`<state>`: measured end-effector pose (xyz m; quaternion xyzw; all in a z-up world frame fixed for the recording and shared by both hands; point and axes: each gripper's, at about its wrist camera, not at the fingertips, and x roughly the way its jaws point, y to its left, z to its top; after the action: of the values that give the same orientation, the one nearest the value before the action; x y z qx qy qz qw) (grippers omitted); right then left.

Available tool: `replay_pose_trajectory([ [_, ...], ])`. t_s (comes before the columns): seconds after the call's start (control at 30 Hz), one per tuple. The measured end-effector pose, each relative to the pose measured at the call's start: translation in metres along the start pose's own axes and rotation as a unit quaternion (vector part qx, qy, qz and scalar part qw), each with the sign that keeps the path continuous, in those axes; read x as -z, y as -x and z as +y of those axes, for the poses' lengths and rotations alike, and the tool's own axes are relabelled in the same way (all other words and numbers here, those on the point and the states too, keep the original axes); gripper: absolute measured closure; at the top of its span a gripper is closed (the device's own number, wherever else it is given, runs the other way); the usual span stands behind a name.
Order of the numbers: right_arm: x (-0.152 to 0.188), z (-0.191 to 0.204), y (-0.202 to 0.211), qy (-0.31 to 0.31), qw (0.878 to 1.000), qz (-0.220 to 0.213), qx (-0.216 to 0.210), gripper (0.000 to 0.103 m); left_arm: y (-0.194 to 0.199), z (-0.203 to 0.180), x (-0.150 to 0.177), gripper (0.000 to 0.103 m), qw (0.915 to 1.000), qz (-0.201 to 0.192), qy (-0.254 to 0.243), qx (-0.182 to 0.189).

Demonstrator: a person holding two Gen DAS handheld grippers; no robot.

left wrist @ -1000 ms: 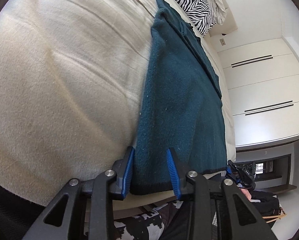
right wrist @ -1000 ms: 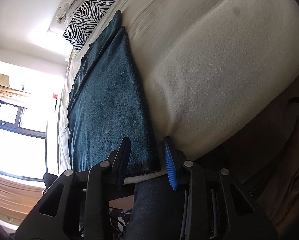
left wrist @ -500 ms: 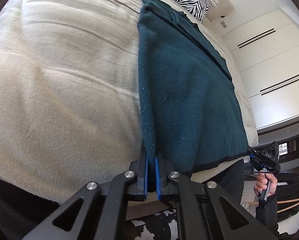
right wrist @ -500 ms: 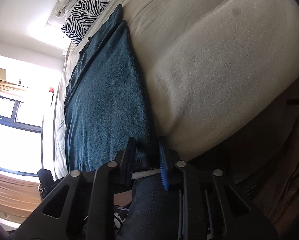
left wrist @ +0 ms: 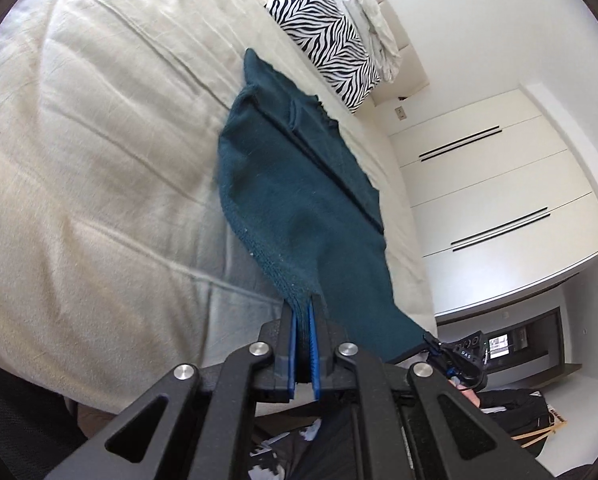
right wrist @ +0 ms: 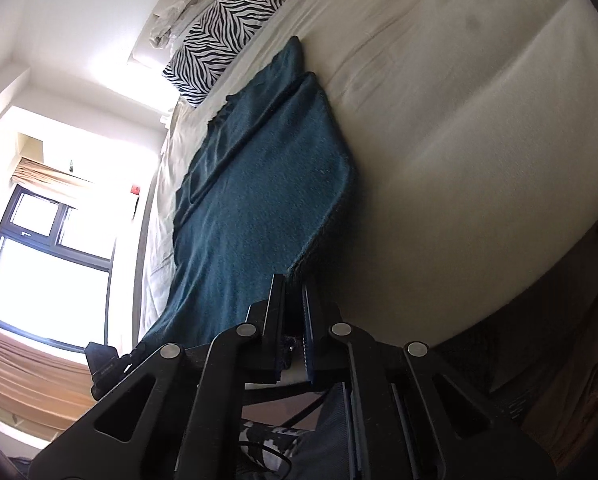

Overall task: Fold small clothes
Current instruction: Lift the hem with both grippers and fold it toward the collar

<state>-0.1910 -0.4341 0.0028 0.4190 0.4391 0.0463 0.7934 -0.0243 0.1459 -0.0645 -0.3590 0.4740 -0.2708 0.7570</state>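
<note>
A dark teal knitted garment (left wrist: 299, 200) lies lengthwise on a cream bed (left wrist: 79, 160), its near hem lifted off the sheet. My left gripper (left wrist: 303, 312) is shut on the garment's near left corner. In the right wrist view the same garment (right wrist: 259, 200) stretches away, and my right gripper (right wrist: 293, 284) is shut on its near right corner. The other gripper shows small at the hem's far end in each view, in the left wrist view (left wrist: 455, 356) and in the right wrist view (right wrist: 107, 364).
A zebra-print pillow (left wrist: 327, 36) and crumpled pale linen (left wrist: 375, 28) lie at the head of the bed. White wardrobe doors (left wrist: 499, 192) stand to the right of the bed. A bright window (right wrist: 39, 260) is on the other side.
Both grippers closed from open onto the garment's near corners, then lifted the hem up off the bed and away from its edge.
</note>
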Motion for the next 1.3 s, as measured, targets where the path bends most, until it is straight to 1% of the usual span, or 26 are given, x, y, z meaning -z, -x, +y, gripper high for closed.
replay_pose_trajectory([
  [0.07,-0.008,0.011,-0.002,0.002,1.0,-0.008,-0.013,0.096,0.002,-0.006,-0.009,0.096,0.9999,-0.012,0.001,0.011],
  [0.17,-0.022,0.02,-0.005,-0.007,0.999,-0.025,-0.036,0.096,0.0,-0.009,-0.022,0.096,0.9986,-0.022,0.024,0.042],
  [0.2,-0.027,0.023,-0.005,-0.01,0.999,-0.032,-0.041,0.096,0.0,-0.01,-0.025,0.096,0.9981,-0.025,0.028,0.048],
  [0.3,-0.042,0.031,-0.007,-0.015,0.997,-0.052,-0.055,0.096,-0.005,-0.012,-0.037,0.096,0.9979,-0.033,0.031,0.046],
  [0.37,-0.052,0.038,-0.01,-0.013,0.996,-0.063,-0.058,0.096,-0.007,-0.011,-0.045,0.096,0.9972,-0.035,0.04,0.052],
  [0.43,-0.063,0.044,-0.013,-0.01,0.996,-0.071,-0.058,0.096,-0.01,-0.01,-0.053,0.096,0.9964,-0.039,0.046,0.06],
  [0.63,-0.102,0.063,-0.027,0.002,0.994,-0.093,-0.056,0.096,-0.018,-0.015,-0.084,0.096,0.9956,-0.057,0.044,0.06],
  [0.77,-0.132,0.071,-0.038,0.011,0.993,-0.112,-0.045,0.096,-0.029,-0.018,-0.11,0.096,0.9947,-0.071,0.044,0.061],
  [1.0,-0.191,0.08,-0.064,0.015,0.99,-0.141,-0.023,0.096,-0.058,-0.018,-0.167,0.096,0.9929,-0.09,0.052,0.058],
  [1.17,-0.237,0.088,-0.098,0.022,0.989,-0.148,0.0,0.096,-0.088,-0.022,-0.21,0.096,0.994,-0.093,0.042,0.039],
  [1.3,-0.27,0.095,-0.132,0.03,0.988,-0.146,0.025,0.096,-0.113,-0.016,-0.241,0.096,0.9942,-0.091,0.05,0.029],
])
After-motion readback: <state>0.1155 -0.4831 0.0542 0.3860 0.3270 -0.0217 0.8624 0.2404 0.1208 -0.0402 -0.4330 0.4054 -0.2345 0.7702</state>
